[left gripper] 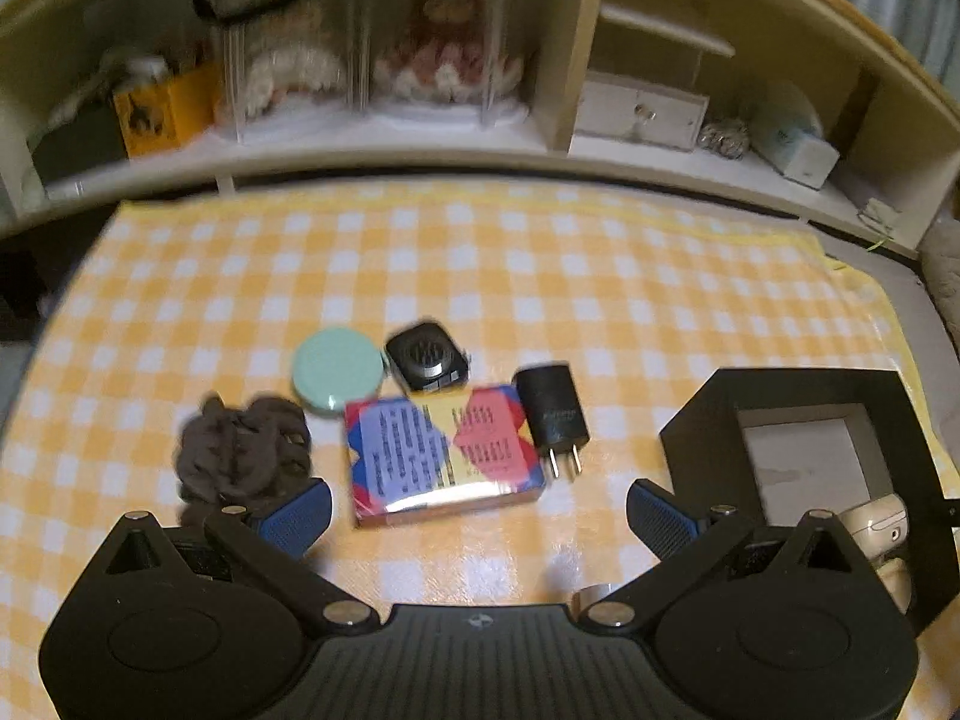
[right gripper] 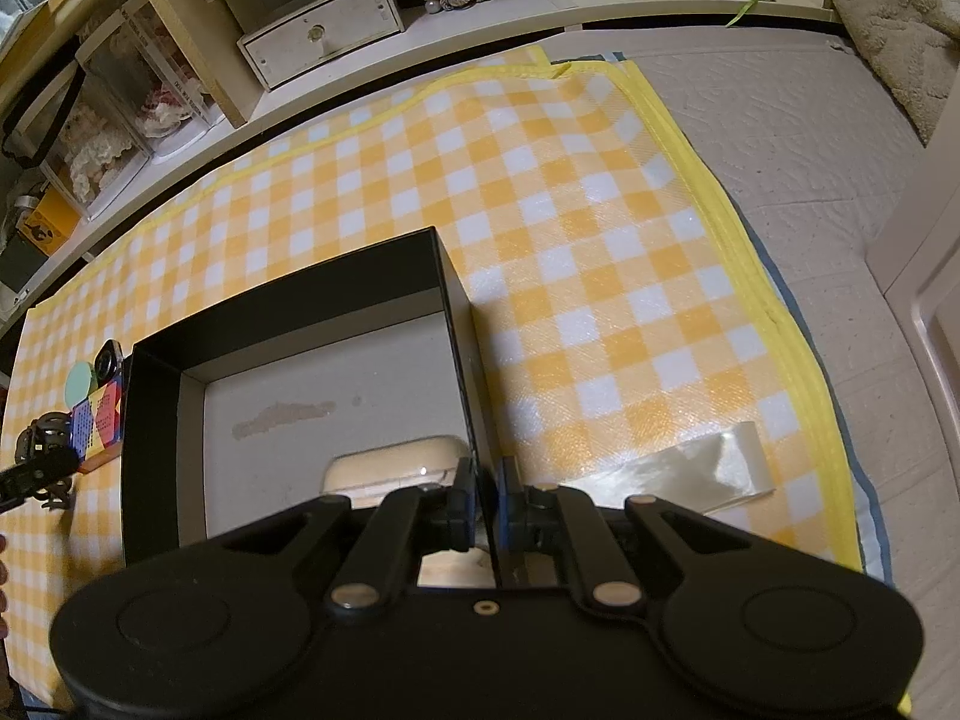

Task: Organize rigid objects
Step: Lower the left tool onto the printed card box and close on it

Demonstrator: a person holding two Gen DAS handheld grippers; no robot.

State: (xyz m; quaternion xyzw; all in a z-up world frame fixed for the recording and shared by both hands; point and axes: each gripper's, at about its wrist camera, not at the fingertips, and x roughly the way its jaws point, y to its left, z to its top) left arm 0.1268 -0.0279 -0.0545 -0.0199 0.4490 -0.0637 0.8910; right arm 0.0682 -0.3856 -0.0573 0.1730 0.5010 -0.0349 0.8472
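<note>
The left gripper (left gripper: pixel 478 513) is hanging wide open with nothing between its jaws; the colourful rectangular card box (left gripper: pixel 444 459) is lying at its twelve o'clock on the yellow-checked mat (left gripper: pixel 540 276). The right gripper (right gripper: pixel 486 501) is clamping the right wall of the black open-topped cardboard box (right gripper: pixel 456 294).

black open box (right gripper: pixel 156 420) holding cream case (right gripper: pixel 396 462), colourful card pack (left gripper: pixel 444 456), black charger (left gripper: pixel 552 414), mint lid (left gripper: pixel 337 372)
</note>
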